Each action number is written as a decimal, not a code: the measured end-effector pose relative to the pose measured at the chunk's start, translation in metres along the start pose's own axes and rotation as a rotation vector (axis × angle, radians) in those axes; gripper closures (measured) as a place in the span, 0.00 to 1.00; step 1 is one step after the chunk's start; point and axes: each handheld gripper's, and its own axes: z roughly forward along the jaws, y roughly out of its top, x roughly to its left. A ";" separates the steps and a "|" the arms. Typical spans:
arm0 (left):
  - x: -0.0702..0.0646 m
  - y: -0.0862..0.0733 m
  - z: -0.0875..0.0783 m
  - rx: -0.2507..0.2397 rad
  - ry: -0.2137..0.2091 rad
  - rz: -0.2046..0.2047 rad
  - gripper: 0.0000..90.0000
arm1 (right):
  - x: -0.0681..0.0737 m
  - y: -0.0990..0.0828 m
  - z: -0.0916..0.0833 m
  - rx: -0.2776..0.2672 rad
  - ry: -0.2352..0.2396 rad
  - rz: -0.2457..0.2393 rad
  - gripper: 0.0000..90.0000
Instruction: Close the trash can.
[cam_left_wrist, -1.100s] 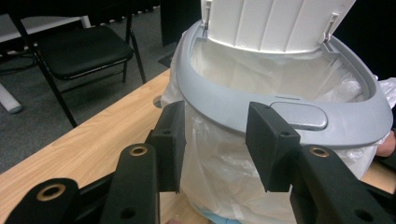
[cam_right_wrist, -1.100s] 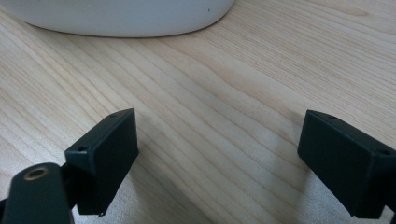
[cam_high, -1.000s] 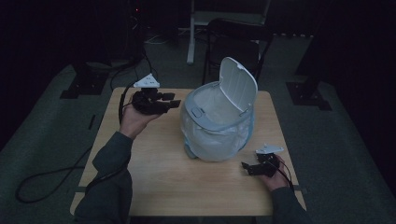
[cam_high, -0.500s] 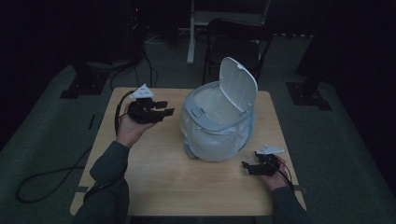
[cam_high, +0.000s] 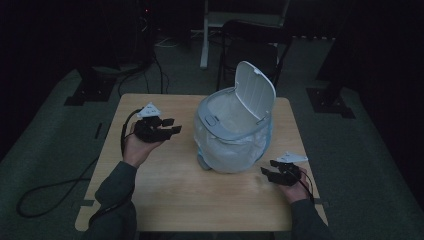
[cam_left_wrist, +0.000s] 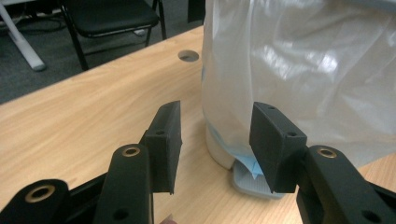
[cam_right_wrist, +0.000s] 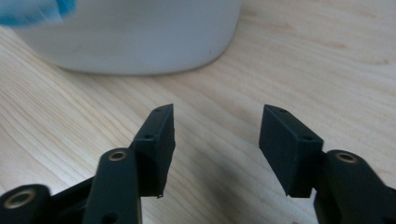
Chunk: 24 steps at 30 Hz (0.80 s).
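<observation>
Centrally on the worktop (cam_high: 165, 200), a lidded bin (cam_high: 232, 132) is standing. Left tool (cam_high: 172, 126) is hovering apart beside it; right tool (cam_high: 266, 174), empty, has just been narrowing near the right edge.

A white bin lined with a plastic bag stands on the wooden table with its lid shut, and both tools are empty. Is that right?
Not quite: the lid of the bin stands raised, as the high view shows. The rest holds: the plastic bag lines it, it stands on the wooden table, and the left tool and right tool are empty.
</observation>
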 end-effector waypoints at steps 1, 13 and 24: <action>0.000 -0.003 0.001 0.005 0.002 -0.002 0.61 | 0.000 0.002 -0.001 -0.006 0.002 0.001 0.52; -0.001 -0.031 0.015 0.053 -0.012 -0.027 0.63 | 0.001 0.022 -0.008 -0.030 0.006 0.029 0.76; -0.005 -0.043 0.026 0.082 -0.021 -0.030 0.65 | -0.005 0.051 -0.025 -0.089 -0.004 0.024 1.00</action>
